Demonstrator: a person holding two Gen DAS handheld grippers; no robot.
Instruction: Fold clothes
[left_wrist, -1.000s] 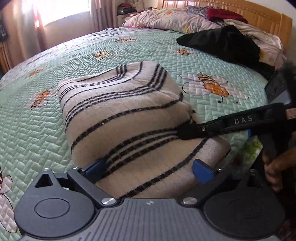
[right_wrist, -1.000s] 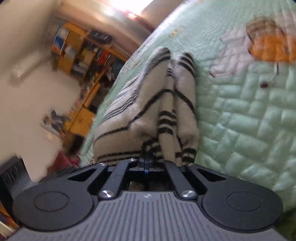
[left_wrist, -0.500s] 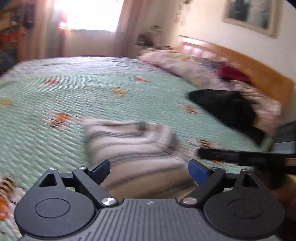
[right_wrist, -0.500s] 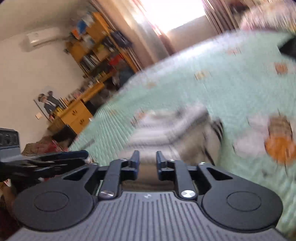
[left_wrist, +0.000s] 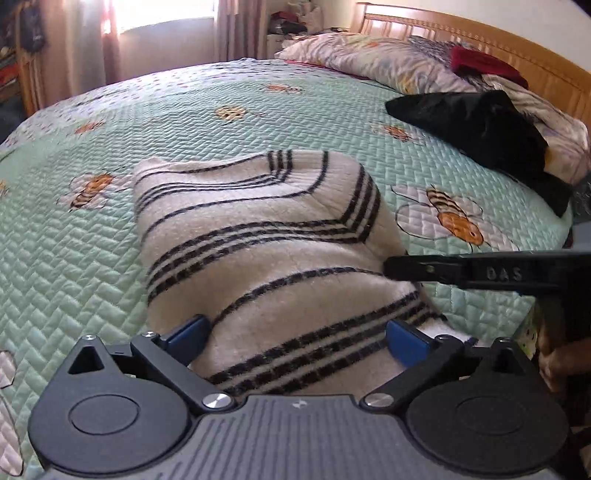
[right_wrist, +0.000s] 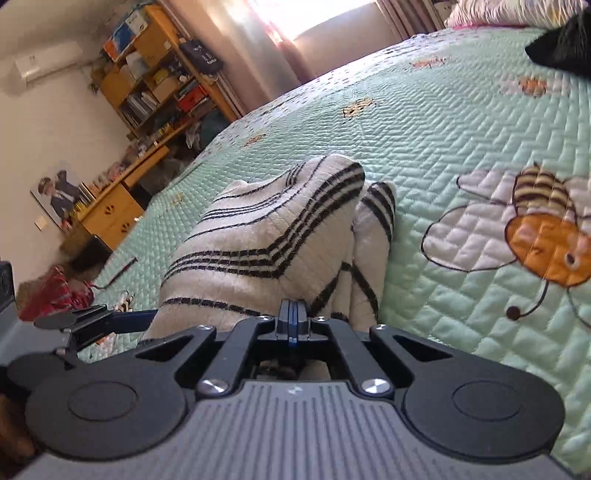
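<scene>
Lying folded into a thick bundle on the green bee-print quilt (left_wrist: 110, 266), the cream sweater (left_wrist: 266, 236) shows thin black stripes — singles and triples — bending at its creases. The left gripper (left_wrist: 295, 338) stands wide apart, having just widened, its blue pads straddling the near edge. The right gripper (right_wrist: 293, 319) is pinched together at the sweater's side.

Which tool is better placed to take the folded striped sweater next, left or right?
Left, probably. The left tool stands open, straddling the striped sweater; the right tool is shut at its edge.
</scene>
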